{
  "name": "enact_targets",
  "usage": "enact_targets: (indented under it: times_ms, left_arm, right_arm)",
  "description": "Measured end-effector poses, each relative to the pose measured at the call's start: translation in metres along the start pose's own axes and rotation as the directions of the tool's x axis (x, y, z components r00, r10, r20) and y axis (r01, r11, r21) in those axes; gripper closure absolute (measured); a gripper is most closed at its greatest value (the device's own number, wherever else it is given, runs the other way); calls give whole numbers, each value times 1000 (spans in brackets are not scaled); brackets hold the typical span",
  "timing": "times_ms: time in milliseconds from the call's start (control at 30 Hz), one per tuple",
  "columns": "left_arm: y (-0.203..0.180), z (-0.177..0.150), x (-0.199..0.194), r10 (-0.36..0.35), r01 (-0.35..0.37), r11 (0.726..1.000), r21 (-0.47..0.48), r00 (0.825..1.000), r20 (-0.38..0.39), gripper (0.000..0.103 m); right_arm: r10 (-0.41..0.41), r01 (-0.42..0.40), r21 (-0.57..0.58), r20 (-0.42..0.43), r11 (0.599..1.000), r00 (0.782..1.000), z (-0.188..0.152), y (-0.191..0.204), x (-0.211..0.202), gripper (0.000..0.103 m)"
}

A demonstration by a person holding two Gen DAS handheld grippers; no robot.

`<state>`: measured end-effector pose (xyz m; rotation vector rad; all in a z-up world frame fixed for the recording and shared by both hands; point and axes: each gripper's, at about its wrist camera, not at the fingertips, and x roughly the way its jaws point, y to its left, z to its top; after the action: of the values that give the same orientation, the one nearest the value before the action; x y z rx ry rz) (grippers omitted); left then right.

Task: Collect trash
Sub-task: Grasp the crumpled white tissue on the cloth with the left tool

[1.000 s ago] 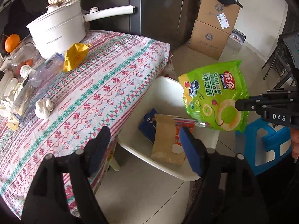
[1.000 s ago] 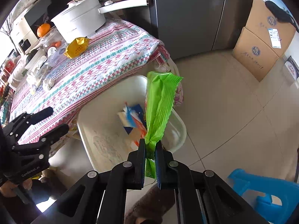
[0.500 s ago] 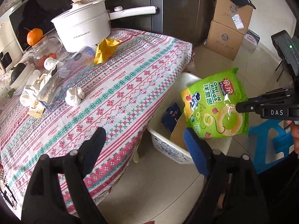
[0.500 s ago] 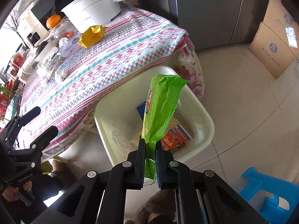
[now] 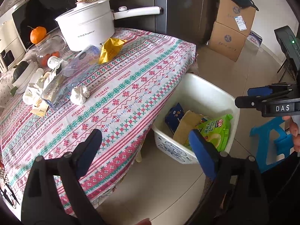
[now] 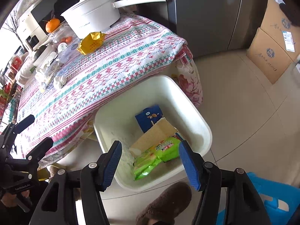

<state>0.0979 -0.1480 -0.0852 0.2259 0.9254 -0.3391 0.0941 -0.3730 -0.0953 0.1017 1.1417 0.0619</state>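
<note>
handling: yellow wrapper (image 5: 110, 49) upper middle of the tablecloth (image 5: 131, 86) looks light, crinkly, soft, so pinch a raised fold | looks: crumpled, bright yellow, by the white pot (image 5: 88, 31) | green chip bag (image 6: 155, 157) lies in the white bin (image 6: 196, 116) lower middle | your right gripper (image 6: 150, 161) is opening, nothing between | left gripper (image 5: 146, 148) opening wide too, empty

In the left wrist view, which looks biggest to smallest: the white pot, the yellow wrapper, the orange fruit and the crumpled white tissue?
1. White pot, clearly largest.
2. Yellow wrapper.
3. Crumpled white tissue and orange fruit look about alike; the tissue lies nearer the camera, so I would not rank them.
</note>
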Motion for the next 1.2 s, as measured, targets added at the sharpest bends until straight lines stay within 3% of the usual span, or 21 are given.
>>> enact_targets:
  times_ms: [200, 367, 500, 600, 667, 733, 867, 1000, 1100, 1167, 1200]
  left_arm:
    - [11, 4, -4, 13, -13, 1000, -8, 1000, 10, 8]
    - [42, 14, -2, 47, -47, 998, -45, 999, -2, 8]
    - [77, 20, -2, 37, -38, 994, -106, 999, -9, 8]
    - [102, 20, 6, 24, -25, 989, -143, 1000, -11, 8]
    - [114, 20, 15, -6, 3, 988, -154, 1000, -17, 9]
    - [121, 23, 27, -31, 28, 988, -155, 999, -18, 14]
    - [129, 34, 58, -85, 80, 983, -165, 996, -27, 22]
    - [134, 41, 87, -38, 30, 985, -172, 998, -46, 25]
    - [147, 45, 108, -3, -17, 970, -244, 997, -82, 36]
    - [155, 47, 115, -28, 4, 953, -302, 997, -76, 43]
    - [156, 47, 118, -35, 10, 949, -316, 997, -75, 57]
  right_arm:
    - [3, -4, 9, 44, 1000, 999, 8, 5, -8, 32]
    - [-19, 20, -14, 60, 1000, 998, 28, 27, -19, 31]
    - [21, -19, -14, 164, 1000, 986, 49, 49, -31, 23]
    - [90, -99, 27, 229, 995, 969, 62, 53, -19, 20]
    - [86, -99, 57, 203, 993, 975, 68, 52, 1, 20]
    - [71, -76, 33, 142, 997, 987, 72, 56, 18, 20]
    - [22, -23, 5, 138, 1000, 990, 75, 59, 28, 20]
    - [20, -22, 11, 129, 1000, 991, 74, 57, 37, 20]
    - [23, -25, 18, 109, 1000, 994, 74, 58, 45, 20]
    - [20, -22, 17, 106, 1000, 994, 75, 61, 47, 20]
    - [20, -21, 12, 110, 1000, 994, 75, 63, 47, 20]
